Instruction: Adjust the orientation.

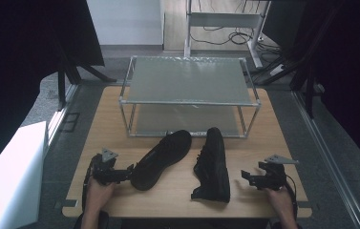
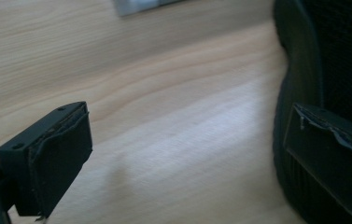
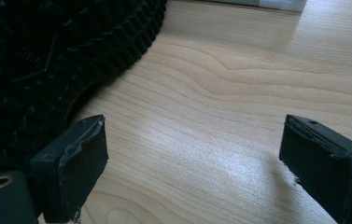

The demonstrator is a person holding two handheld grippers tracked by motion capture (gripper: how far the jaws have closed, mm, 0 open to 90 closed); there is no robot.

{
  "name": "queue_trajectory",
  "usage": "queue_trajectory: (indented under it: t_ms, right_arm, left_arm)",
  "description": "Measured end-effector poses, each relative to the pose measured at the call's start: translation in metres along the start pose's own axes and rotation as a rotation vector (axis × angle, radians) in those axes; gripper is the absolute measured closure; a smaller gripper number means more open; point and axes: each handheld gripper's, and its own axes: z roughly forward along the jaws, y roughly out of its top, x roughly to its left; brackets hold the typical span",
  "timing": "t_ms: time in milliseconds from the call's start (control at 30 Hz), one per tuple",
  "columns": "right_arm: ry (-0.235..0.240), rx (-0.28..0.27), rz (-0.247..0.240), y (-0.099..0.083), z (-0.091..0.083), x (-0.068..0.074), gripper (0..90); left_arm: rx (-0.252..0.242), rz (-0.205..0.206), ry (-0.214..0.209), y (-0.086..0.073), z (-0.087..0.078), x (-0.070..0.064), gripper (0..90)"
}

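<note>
Grey floor surrounds a light wooden table (image 1: 111, 119), and cables lie on the floor beyond its far edge. At the back of the table stands a metal rack (image 1: 189, 98) with two flat shelves, one above the other, both bare.

Two black shoes lie in front of the rack. The left shoe (image 1: 162, 159) lies at an angle, its toe pointing toward the rack and its heel toward the person's left hand (image 1: 99, 193). The right shoe (image 1: 212, 164) lies on its side, nearly straight front to back, with its ridged sole turned toward the right gripper (image 1: 250, 176).

The left gripper (image 1: 129, 171) rests low over the table just beside the heel of the left shoe. In the left gripper view its jaws are spread wide, with bare wood between them and the shoe's mesh side right behind the right-hand jaw.

The right gripper, held by the right hand (image 1: 279, 194), sits near the right shoe. In the right gripper view its jaws are also spread apart over bare wood, the sole close by the left-hand jaw.
</note>
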Motion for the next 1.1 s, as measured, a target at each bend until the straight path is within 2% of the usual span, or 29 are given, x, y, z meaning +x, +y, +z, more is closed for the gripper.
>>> queue_trajectory:
  t_ms: [100,433,700,967,1100]
  right_arm:
    - [0.001,0.002,0.001,0.000,0.000,0.000,8.3]
    - [0.003,0.002,0.003,0.000,0.000,-0.001,8.4]
    - [0.005,0.003,0.003,0.000,0.000,-0.001,8.4]
    - [0.005,0.002,-0.003,0.001,0.001,0.000,8.5]
    - [0.005,0.004,-0.004,0.001,0.001,0.000,8.6]
  left_arm:
    - [0.009,0.020,-0.026,0.000,0.000,-0.008,0.1]
    - [0.027,0.089,-0.061,0.003,0.000,-0.030,0.0]
    - [0.026,0.117,-0.089,0.004,0.000,-0.043,0.0]
    - [0.029,0.169,-0.112,0.006,0.003,-0.058,0.0]
    - [0.022,0.178,-0.120,0.007,0.005,-0.064,0.0]
